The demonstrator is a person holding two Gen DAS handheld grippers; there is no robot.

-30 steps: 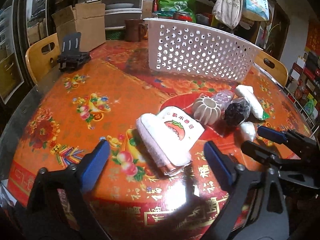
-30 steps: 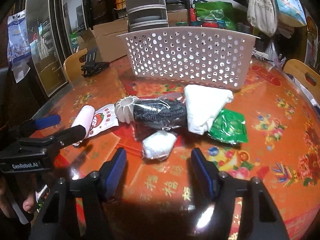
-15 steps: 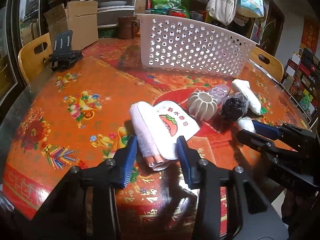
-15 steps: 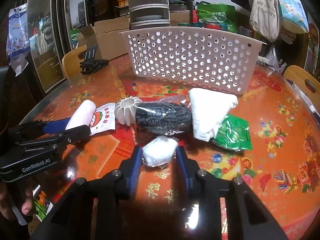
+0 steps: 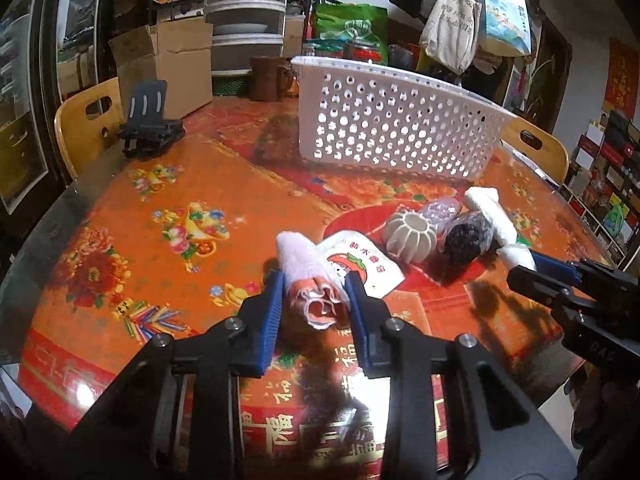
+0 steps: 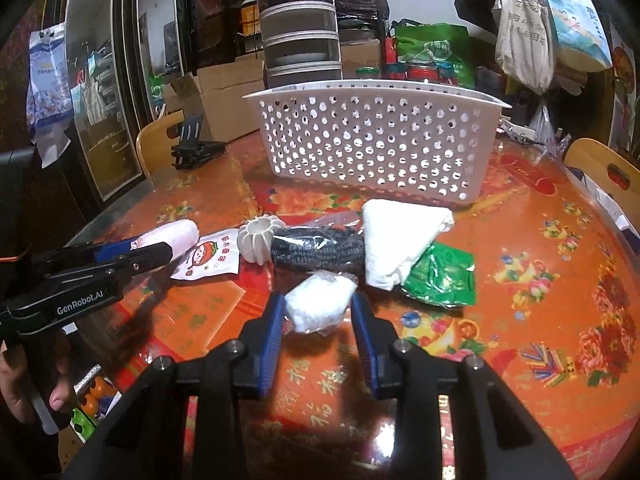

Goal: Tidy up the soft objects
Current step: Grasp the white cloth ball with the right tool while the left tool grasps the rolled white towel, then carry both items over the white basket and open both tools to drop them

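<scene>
We had the left gripper [image 5: 314,298] closed on the near end of the rolled pink towel [image 5: 302,262], its blue pads pressing in from both sides, and the right gripper [image 6: 318,316] clamped across the small white bundle in clear wrap [image 6: 320,300]. Both looked light and soft, so we judged they would squash, not resist. The towel, held only at its end, seemed likely to droop or unroll at the far end; a hold nearer its middle would have carried it better. The wrap on the bundle looked slippery, so a grip across its fattest part seemed safest. Just right of the towel lay a flat packet printed with a tomato [image 5: 360,266], then a ribbed white holder [image 5: 410,236], a dark knitted roll in plastic [image 6: 320,250], a folded white cloth [image 6: 400,240] and a crumpled green packet [image 6: 442,276]. The white perforated basket [image 6: 376,148], their likely destination, stood farther back on the red flowered table [image 5: 160,240].
</scene>
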